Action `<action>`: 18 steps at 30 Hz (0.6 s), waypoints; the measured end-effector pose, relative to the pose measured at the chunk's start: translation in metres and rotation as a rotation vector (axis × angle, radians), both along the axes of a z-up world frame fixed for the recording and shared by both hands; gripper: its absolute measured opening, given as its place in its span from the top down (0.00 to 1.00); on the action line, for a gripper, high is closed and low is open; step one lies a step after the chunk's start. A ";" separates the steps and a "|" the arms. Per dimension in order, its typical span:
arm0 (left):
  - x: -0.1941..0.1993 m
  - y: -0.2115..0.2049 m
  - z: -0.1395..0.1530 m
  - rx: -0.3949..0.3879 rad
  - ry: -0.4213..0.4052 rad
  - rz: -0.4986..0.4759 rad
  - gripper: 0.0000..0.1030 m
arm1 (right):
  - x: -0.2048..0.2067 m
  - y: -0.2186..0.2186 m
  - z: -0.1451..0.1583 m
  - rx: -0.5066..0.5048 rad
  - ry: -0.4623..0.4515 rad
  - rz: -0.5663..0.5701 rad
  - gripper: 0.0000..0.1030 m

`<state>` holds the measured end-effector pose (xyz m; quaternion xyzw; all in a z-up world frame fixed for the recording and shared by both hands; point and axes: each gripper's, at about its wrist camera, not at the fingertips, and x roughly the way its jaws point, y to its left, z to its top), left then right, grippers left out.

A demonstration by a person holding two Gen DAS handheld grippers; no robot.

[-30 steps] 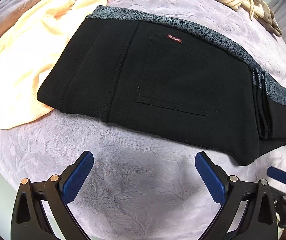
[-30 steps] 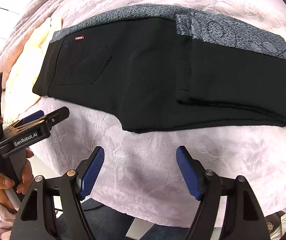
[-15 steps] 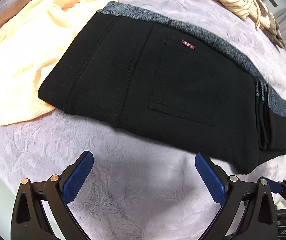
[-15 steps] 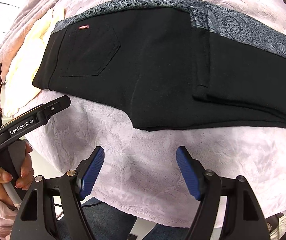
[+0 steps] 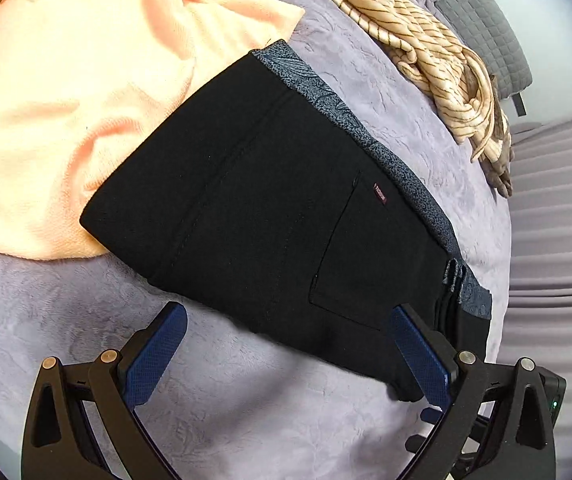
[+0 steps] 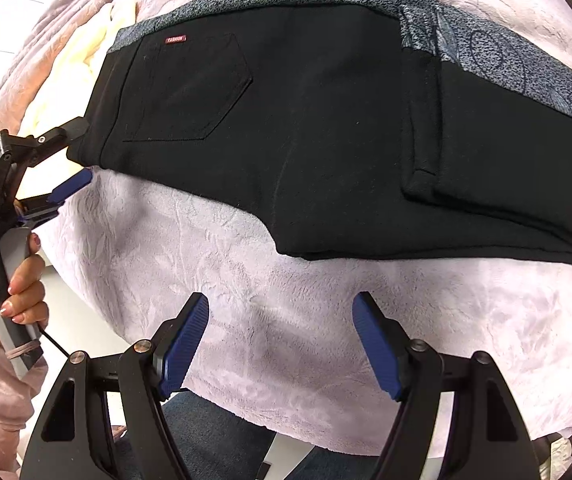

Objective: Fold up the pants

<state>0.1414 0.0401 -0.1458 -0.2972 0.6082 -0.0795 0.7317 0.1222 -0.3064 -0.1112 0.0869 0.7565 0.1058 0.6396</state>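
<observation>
The black pants (image 5: 270, 216) with a grey patterned waistband and a red label lie folded flat on the lilac blanket (image 5: 246, 408). They also show in the right wrist view (image 6: 325, 128), with a back pocket at the left. My left gripper (image 5: 286, 356) is open, its fingers straddling the pants' near edge; from the right wrist view it (image 6: 74, 156) sits at the pants' left end. My right gripper (image 6: 282, 344) is open and empty over bare blanket, just short of the pants' near edge.
A peach towel (image 5: 70, 92) lies under the pants' far left end. A striped beige garment (image 5: 437, 64) is bunched at the back of the bed. The blanket's front edge (image 6: 246, 408) drops off close below my right gripper.
My left gripper has swung in and turned toward the pants' left end, now reaching its near edge. My right gripper has moved a little closer to the pants. Both stayed open.
</observation>
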 end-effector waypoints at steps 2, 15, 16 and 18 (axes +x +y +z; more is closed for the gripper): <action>0.000 -0.005 0.000 -0.030 -0.008 0.028 0.01 | 0.001 0.002 -0.001 0.000 0.006 0.008 0.25; 0.009 -0.031 0.011 -0.033 -0.051 0.064 0.01 | 0.004 0.013 -0.002 0.001 0.005 0.026 0.25; 0.009 -0.035 0.022 -0.030 -0.088 0.052 0.01 | 0.006 0.013 0.000 0.002 -0.002 0.024 0.25; 0.011 -0.041 0.030 -0.014 -0.121 0.040 0.01 | 0.013 0.009 0.009 0.007 -0.026 0.010 0.25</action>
